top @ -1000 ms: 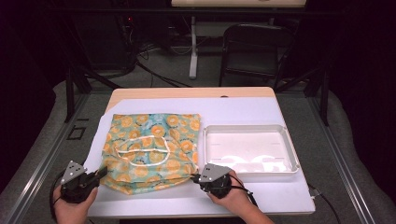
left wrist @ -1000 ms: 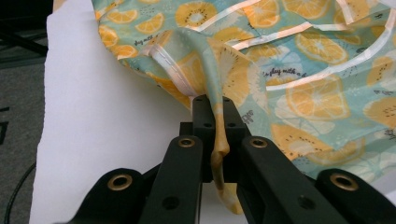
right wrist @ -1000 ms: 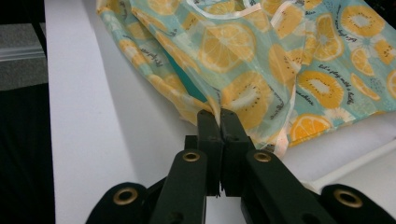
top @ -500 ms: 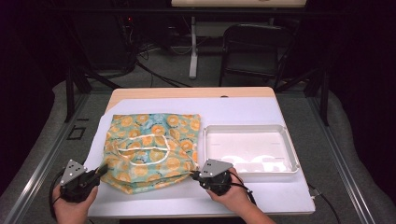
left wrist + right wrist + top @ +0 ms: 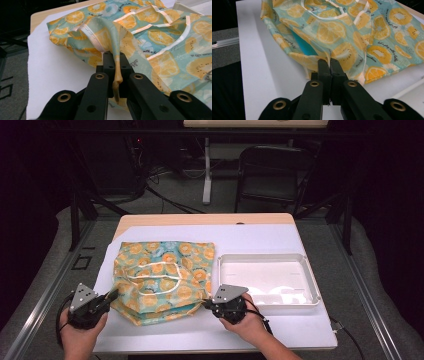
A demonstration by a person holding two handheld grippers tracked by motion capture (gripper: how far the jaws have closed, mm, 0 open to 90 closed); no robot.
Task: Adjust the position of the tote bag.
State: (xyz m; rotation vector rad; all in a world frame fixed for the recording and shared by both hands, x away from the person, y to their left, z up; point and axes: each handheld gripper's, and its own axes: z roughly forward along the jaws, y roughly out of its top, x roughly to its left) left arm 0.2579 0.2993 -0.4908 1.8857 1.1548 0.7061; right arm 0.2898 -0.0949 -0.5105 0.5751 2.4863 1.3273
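We hold the left gripper low at the front left corner of the desk, hand under it, and its jaws are closed tight on a fold of the cloth bag. The bag lies on the left half of the desk, soft thin fabric with an orange-slice print and pale ribbon trim. Our right gripper, near the front edge, pinches the bag's other near corner, jaws fully together. Just right of the bag stands a shallow white plastic tray, rectangular with rounded corners.
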